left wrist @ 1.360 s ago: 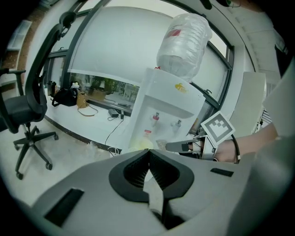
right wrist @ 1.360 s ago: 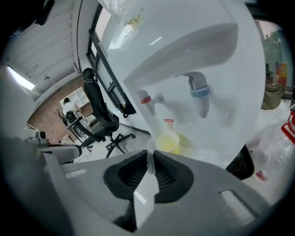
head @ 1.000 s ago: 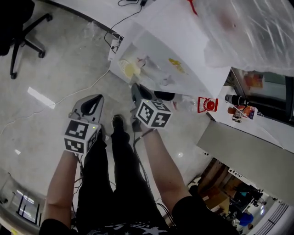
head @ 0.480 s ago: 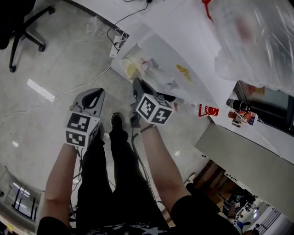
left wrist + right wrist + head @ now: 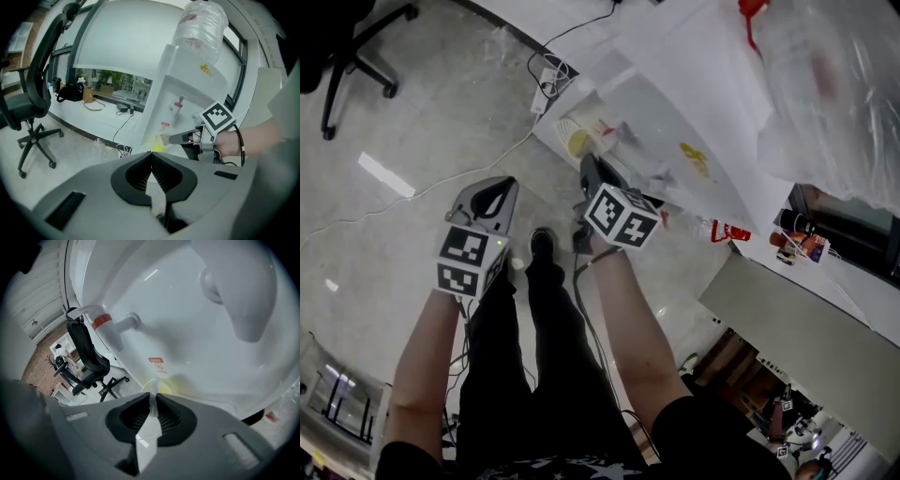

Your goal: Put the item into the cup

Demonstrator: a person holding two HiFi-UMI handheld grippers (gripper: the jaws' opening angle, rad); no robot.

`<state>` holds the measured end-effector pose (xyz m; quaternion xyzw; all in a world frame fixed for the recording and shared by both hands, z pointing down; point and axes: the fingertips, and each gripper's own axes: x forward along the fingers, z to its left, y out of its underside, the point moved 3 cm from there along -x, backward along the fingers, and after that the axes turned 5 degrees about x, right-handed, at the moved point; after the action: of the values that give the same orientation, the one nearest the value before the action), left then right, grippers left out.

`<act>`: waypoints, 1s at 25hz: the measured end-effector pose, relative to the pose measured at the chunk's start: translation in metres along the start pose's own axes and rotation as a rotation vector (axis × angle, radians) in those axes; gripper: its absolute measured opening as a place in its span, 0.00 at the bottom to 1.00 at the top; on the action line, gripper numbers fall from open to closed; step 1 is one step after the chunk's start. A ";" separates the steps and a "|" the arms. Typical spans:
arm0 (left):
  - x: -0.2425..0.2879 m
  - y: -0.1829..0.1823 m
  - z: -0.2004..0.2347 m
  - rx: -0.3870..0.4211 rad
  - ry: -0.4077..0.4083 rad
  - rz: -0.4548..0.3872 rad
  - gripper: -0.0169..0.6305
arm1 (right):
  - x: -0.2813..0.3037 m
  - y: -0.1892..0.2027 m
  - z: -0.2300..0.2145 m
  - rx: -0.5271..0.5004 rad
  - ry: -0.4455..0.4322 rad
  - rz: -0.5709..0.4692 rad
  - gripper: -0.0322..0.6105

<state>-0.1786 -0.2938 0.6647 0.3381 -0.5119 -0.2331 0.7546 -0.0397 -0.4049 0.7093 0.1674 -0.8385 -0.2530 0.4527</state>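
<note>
Right gripper [image 5: 153, 398] pinches only the thin clear plastic cup [image 5: 146, 445] by its wall, left gripper [image 5: 151, 156] closed empty; the flimsy wall could buckle and slip.

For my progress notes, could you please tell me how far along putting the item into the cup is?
Done: the right gripper has its fingers shut on a thin pale item. In hand: it holds it at the water dispenser, close to a cup with yellow inside. Left: nothing shows the item in the cup yet, so lowering and releasing remain. The left gripper is shut and empty.
</note>
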 end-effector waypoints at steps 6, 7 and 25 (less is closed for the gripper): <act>0.001 -0.002 0.008 -0.011 -0.018 -0.010 0.04 | 0.008 0.000 -0.001 -0.027 0.033 0.008 0.11; 0.002 -0.001 0.008 -0.011 -0.012 -0.007 0.04 | 0.009 0.000 -0.002 -0.034 0.042 0.012 0.11; 0.009 -0.002 0.010 -0.001 0.019 0.008 0.04 | 0.016 0.000 0.001 -0.273 0.120 0.058 0.20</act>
<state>-0.1847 -0.3037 0.6710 0.3377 -0.5060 -0.2272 0.7605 -0.0490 -0.4125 0.7195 0.0950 -0.7720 -0.3411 0.5279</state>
